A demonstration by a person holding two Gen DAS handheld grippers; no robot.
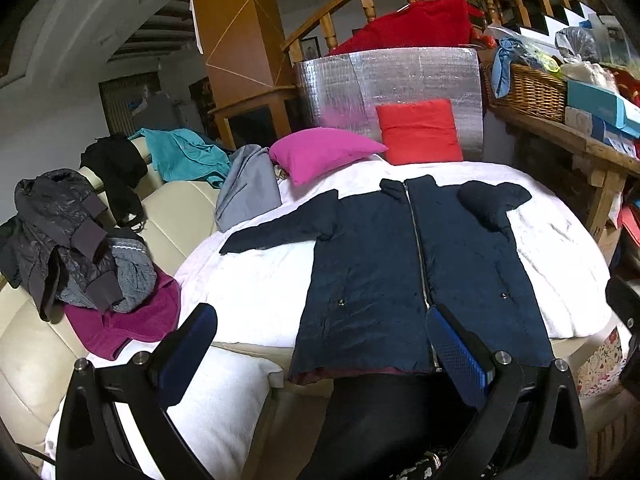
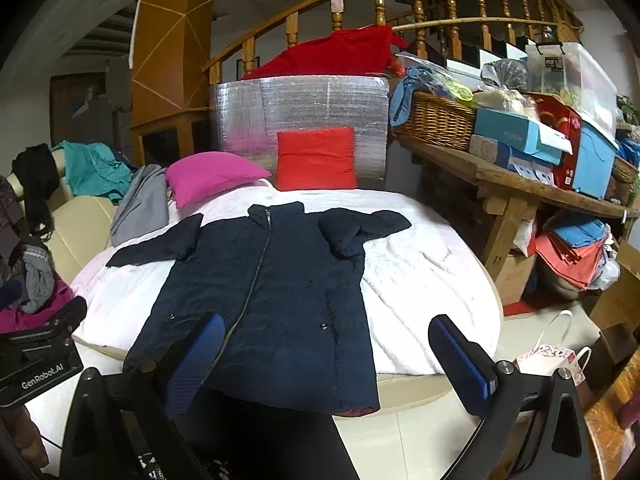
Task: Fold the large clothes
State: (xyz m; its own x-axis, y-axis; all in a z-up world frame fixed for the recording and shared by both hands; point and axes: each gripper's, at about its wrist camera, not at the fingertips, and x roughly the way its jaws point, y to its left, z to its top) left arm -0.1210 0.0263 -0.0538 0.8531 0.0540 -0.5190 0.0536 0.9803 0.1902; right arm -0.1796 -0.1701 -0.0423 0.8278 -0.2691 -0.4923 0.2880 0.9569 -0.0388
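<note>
A heap of dark and grey clothes (image 1: 76, 248) sits on a magenta garment (image 1: 132, 320) on the cream sofa (image 1: 176, 216), far left of the navy jacket (image 1: 384, 272), with a teal garment (image 1: 184, 156) and a grey one (image 1: 248, 188) draped over the sofa closer to the jacket's outstretched sleeve. The left hand-held gripper (image 1: 320, 344) hovers released just short of the jacket's hem, its fingers spread wide with nothing between them; one blue pad (image 1: 456, 352) shows in front of the zip's lower end. The jacket lies face up and zipped on the white blanket (image 1: 248, 288) that covers the bed, hem toward the cameras and overhanging the blanket's near edge, collar toward a magenta pillow (image 1: 320, 152) and a red pillow (image 1: 420, 132) beyond it; the sleeve on the sofa side stretches out flat, the other is folded in over the shoulder. The right hand-held gripper (image 2: 324, 352) is likewise released and holds nothing, poised above the hem on the jacket's right half. Right of the jacket, past bare blanket, a wooden bench (image 2: 500, 176) carries a wicker basket (image 2: 432, 120) and blue boxes (image 2: 520, 136)
</note>
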